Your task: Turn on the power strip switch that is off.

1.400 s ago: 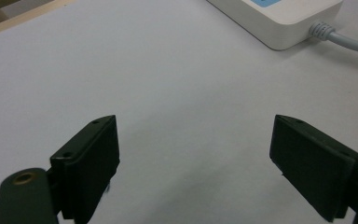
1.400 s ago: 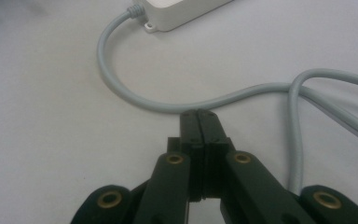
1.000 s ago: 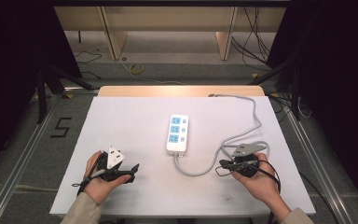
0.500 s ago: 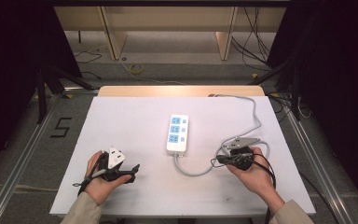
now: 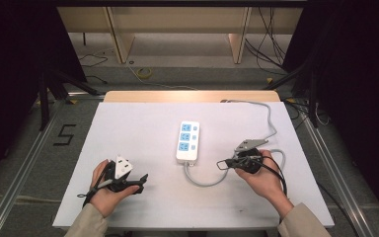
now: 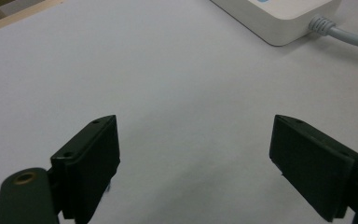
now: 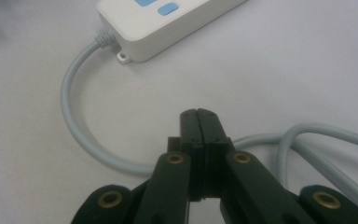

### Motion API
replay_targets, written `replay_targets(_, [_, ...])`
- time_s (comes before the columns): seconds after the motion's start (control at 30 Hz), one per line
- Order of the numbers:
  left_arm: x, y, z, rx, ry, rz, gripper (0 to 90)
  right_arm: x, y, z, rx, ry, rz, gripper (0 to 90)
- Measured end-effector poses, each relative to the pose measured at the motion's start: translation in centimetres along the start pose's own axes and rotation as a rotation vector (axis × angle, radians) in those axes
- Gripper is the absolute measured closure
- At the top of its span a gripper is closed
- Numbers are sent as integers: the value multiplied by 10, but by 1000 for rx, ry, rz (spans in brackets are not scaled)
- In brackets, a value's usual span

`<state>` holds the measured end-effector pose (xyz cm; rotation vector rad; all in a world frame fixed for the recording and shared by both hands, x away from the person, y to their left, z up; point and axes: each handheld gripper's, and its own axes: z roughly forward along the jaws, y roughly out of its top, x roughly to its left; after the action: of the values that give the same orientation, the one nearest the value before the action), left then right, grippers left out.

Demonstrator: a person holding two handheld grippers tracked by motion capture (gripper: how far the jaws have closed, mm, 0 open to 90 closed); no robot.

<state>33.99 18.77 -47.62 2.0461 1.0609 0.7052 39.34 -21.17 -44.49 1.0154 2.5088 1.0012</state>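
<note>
White power strip (image 5: 188,141) with blue sockets, lying flat mid-worktop (image 5: 128,128), its grey cable (image 5: 205,180) curving from the near end, looping rightwards

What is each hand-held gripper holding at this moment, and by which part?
Nothing. The left hand-held gripper is open over bare table; the right hand-held gripper is shut on nothing, above the grey cable.
</note>
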Motion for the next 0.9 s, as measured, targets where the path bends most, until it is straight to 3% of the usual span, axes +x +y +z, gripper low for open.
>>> replay_targets(0.9, [-1,0,1,-1,-3,1,157,-7,25,20,25,-22,7,900])
